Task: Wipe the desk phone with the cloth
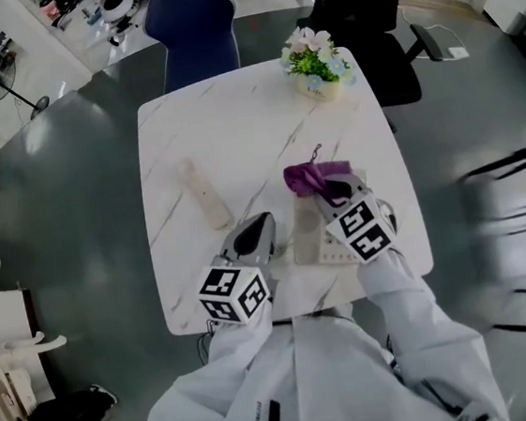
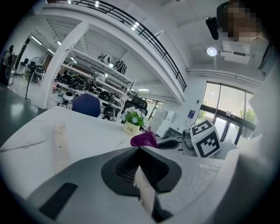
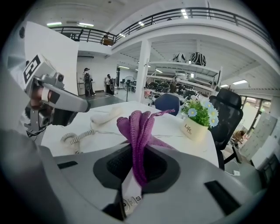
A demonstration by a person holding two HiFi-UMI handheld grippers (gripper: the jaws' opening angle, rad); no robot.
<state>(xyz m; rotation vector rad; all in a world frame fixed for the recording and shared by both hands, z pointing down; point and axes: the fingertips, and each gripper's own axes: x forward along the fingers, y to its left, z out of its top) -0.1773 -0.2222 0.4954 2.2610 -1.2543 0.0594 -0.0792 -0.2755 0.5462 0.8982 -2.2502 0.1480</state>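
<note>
While the left hand-held gripper (image 2: 140,151) is resting closed and empty, the right hand-held gripper (image 3: 139,151) is pinching a purple knitted cloth (image 3: 138,124).

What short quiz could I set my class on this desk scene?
1. True or false: the right gripper is shut on the purple knitted cloth.
2. The beige phone handset lies: A on its base; B on the white marble table; C on a chair.
3. Fill in: the left gripper, shut, holds ___.
Key: 1 true; 2 B; 3 nothing.
</note>
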